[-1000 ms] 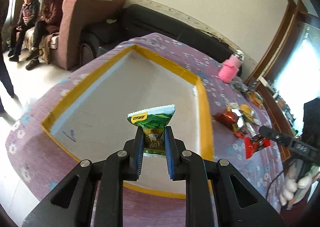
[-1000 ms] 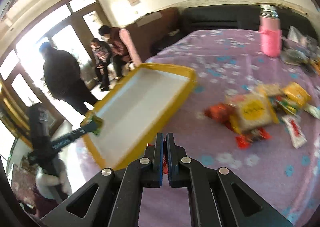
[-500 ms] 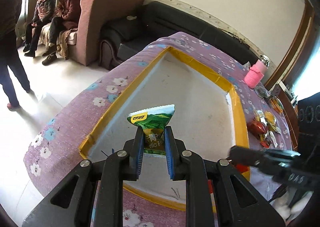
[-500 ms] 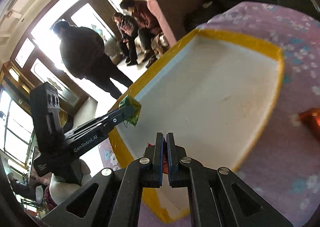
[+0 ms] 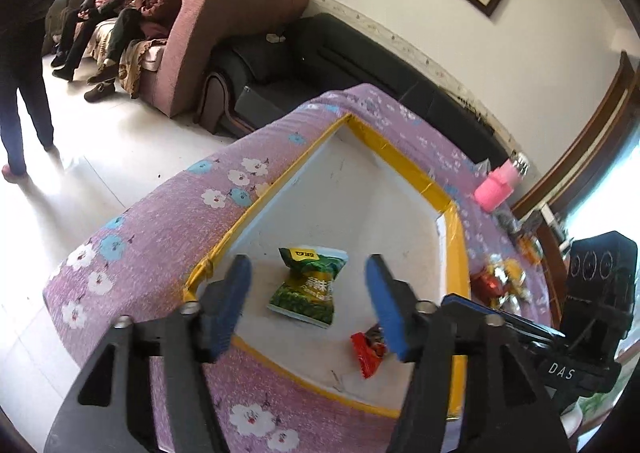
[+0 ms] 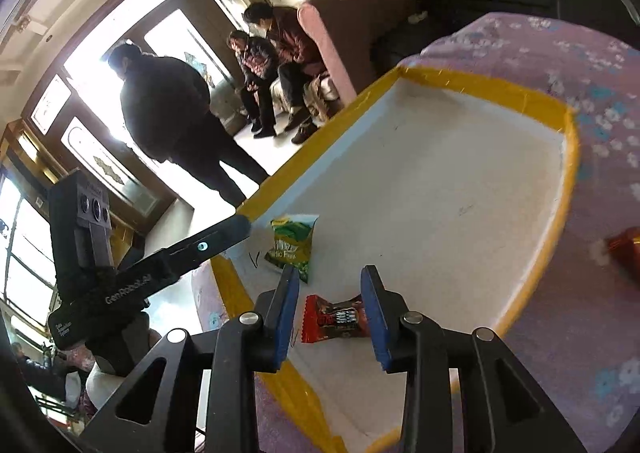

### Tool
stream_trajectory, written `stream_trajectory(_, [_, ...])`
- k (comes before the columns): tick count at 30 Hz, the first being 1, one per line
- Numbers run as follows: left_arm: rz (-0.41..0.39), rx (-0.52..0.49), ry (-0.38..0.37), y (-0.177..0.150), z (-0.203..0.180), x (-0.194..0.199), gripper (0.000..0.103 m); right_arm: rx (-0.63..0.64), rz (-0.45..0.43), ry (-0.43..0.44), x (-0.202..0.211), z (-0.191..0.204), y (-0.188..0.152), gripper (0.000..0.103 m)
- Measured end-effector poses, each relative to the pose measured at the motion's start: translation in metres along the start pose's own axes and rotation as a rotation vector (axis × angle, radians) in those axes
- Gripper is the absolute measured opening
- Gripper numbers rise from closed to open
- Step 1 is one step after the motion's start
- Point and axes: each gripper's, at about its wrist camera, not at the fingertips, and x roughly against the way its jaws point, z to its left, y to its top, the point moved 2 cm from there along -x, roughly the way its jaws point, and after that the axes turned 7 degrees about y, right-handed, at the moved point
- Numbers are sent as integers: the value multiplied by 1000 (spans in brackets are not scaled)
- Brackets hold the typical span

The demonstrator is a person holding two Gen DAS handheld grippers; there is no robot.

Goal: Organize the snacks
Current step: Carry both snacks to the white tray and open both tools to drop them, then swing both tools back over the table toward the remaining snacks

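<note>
both grippers hang wide and empty over the white, yellow-rimmed tray (image 5: 452, 213), the left gripper (image 5: 306, 299) above the green foil snack packet (image 5: 308, 285), the right gripper (image 6: 330, 317) above the red wrapper (image 6: 336, 319), while the remaining snack pile (image 5: 500, 281) lies on the purple-clothed worktop (image 5: 160, 237) nearer the right one.

Counts, both wrist views:

- Trays: 1, white tray (image 5: 348, 213) with yellow rim
- Snack packets inside it: 2, one green packet (image 5: 310, 285), one red packet (image 6: 335, 318)
- Loose snacks on the purple tablecloth (image 5: 160, 237): one snack pile (image 5: 500, 281) (too blurred for a per-item count); right view catches 1 red wrapper (image 6: 626, 249) at the frame edge
- Pink bottles: 1, pink bottle (image 5: 498, 189)
- Grippers: 2, left gripper (image 5: 306, 299), right gripper (image 6: 331, 311), two blue-padded fingers each
- People: 3, two seated, one standing
</note>
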Motion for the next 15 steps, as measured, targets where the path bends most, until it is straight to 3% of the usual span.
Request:
stream_trajectory(3, [-26,21,-51,-4,-5,13,69,12,-48,-31,26,-5,-4,49])
stream_trajectory(8, [-16,40,-158,-12,-24,26,71,-11,-148,-113,88,-27,-18,49])
stream_trajectory(14, [-44,-76,-194,-11,-75,57,71,-75,-282,-225,187,-64,-42,49])
stream_trajectory(15, [-58,-88,-198,-8,-83,66,76,-79,-306,-250,204,-68,-45,49])
